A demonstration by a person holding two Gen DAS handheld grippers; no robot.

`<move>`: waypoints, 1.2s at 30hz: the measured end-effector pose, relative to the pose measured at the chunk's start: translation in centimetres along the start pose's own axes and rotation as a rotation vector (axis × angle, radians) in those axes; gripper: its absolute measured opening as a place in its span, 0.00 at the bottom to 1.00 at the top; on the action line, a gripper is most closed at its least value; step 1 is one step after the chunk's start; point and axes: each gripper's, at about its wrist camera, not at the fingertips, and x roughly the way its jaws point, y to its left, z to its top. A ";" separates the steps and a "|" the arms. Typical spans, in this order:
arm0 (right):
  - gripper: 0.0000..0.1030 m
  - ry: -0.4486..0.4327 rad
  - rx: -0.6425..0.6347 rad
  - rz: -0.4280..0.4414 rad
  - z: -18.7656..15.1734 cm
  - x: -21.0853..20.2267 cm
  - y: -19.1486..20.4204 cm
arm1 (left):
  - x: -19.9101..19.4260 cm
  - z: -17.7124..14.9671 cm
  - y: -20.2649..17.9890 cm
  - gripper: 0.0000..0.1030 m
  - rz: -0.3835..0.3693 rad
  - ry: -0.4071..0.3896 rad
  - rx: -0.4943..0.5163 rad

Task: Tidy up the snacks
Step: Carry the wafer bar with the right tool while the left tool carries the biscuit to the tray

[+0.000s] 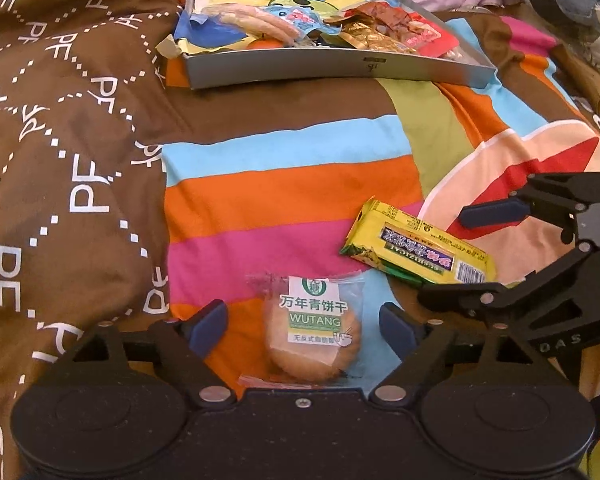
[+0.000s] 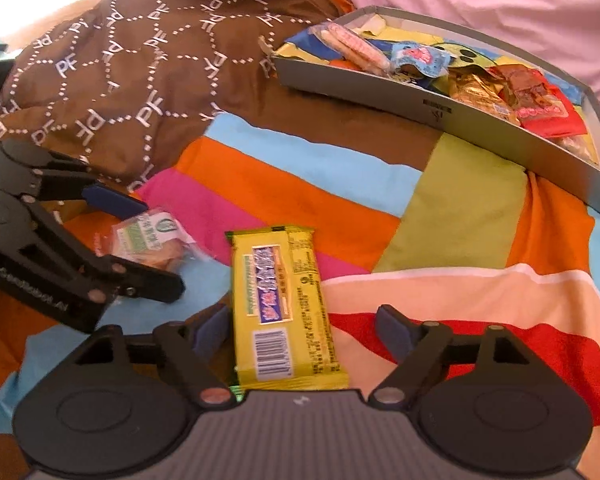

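The left gripper (image 1: 304, 326) has its jaws apart around a clear-wrapped round biscuit (image 1: 314, 338). The right gripper (image 2: 302, 330) is also spread wide — a yellow snack bar (image 2: 284, 308) lies between its fingers. Both snacks rest on the striped bedcover (image 1: 292, 184); the grey tray (image 1: 340, 66) of snacks sits farther away.

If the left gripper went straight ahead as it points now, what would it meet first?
Probably the clear-wrapped round biscuit, which lies between the open left gripper's fingers already; depth is uncertain, so it might pass just above it.
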 end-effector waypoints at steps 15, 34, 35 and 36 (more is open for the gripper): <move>0.55 -0.022 0.028 -0.013 -0.4 -0.3 1.4 | -0.2 -0.1 -0.6 0.53 0.021 0.005 0.063; 0.55 0.066 -0.038 -0.049 0.9 0.7 1.2 | -0.5 -0.3 -0.8 0.50 -0.002 -0.003 0.064; 0.57 0.071 -0.005 -0.025 1.1 0.9 0.6 | -0.5 -0.3 -0.8 0.50 -0.004 -0.003 0.063; 0.57 0.072 0.018 -0.002 1.2 1.1 0.2 | -0.5 -0.3 -0.8 0.50 -0.004 -0.003 0.061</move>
